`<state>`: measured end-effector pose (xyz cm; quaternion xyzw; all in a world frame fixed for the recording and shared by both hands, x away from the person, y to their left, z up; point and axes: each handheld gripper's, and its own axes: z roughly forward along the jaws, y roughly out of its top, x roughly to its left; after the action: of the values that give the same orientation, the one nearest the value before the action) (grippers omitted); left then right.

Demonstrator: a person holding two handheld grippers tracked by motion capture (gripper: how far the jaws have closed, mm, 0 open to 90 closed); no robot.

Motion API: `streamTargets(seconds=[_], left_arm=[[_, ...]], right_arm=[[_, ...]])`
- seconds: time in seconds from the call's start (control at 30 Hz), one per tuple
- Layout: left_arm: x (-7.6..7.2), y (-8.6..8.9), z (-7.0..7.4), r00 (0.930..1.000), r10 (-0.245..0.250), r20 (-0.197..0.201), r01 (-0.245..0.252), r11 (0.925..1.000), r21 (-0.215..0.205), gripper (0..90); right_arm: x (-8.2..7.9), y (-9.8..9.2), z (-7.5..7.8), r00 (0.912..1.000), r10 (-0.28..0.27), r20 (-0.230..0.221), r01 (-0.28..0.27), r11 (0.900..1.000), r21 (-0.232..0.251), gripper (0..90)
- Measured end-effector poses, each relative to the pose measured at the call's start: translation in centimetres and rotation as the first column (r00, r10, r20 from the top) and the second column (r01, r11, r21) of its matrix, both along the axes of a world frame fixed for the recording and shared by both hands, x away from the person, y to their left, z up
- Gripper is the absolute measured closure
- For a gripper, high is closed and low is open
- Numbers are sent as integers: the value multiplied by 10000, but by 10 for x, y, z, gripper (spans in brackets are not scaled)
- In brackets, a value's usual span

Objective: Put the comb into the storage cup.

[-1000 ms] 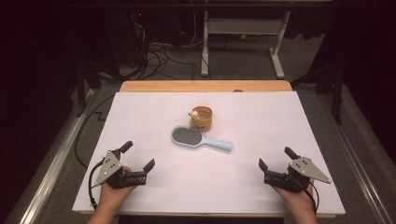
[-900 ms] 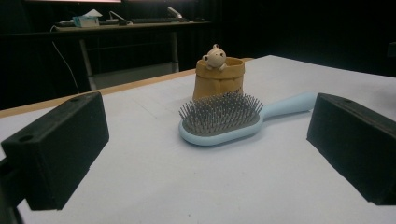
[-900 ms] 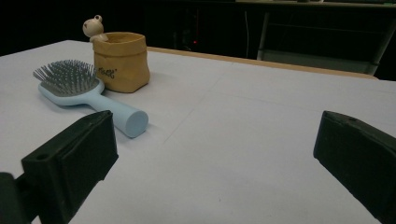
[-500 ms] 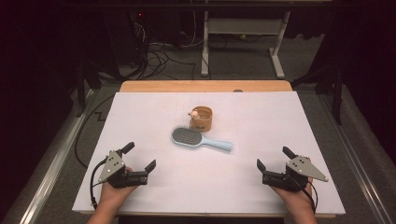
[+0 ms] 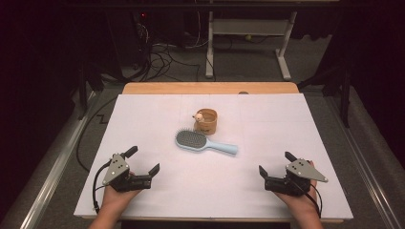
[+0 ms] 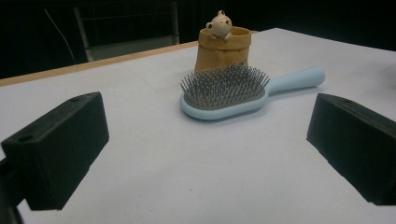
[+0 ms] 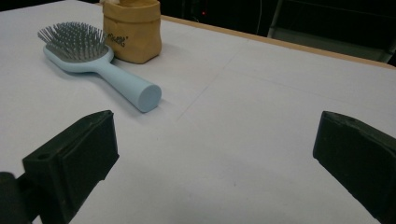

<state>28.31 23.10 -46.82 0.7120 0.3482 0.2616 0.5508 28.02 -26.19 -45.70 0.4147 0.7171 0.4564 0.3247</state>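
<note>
The white-covered bench (image 5: 157,119), edged at its far side by a bare strip of pale wood, carries two small things near its middle. The pale blue plastic paddle hairbrush (image 5: 204,142) lies flat with its bristles up: a rounded oblong head holds a dense grey pad of thin dark pins, and a smooth round handle ends in a flat disc. Its head lies just in front of the tan kraft-paper pouch (image 5: 207,121) and its handle runs away from the pouch toward the person's right. From the left gripper view the brush (image 6: 224,91) appears close to the pouch (image 6: 223,49), though whether they touch cannot be told. The pouch stands upright with its top rolled down, and a small cream bear figure (image 6: 219,24) peeks over its rim. In the right gripper view the pouch (image 7: 133,30) bears a short dark printed word in script, too small to read.

The left gripper (image 5: 143,160) rests in front of the pouch and to its left, well apart from the brush, jaws spread wide with nothing between them. The right gripper (image 5: 276,163) sits in front of the pouch and to its right, likewise spread and empty.
</note>
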Motion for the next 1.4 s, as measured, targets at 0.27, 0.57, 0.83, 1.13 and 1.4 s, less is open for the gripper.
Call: streamTargets(seconds=[0.27,0.57,0.83,1.13,1.4], left_arm=[[-1,0,1,9999,-83,140,84,10000,-44,0],[-1,1,1,9998,-98,163,98,9999,-45,0],[-1,0,1,9998,-120,175,121,9999,-60,0],[-3,-1,1,9998,-129,181,128,9999,49,0],[-3,0,0,9997,-175,166,174,9998,87,0]], right_arm=[[1,1,-1,9990,147,-419,-158,9995,-261,8],[2,5,-3,9946,447,-933,-488,9979,-422,25],[5,10,-5,9857,968,-1378,-1029,9940,-378,66],[18,27,2,9711,1722,-1654,-1789,9835,-267,180],[49,53,8,9574,2056,-2027,-2191,9746,-468,243]])
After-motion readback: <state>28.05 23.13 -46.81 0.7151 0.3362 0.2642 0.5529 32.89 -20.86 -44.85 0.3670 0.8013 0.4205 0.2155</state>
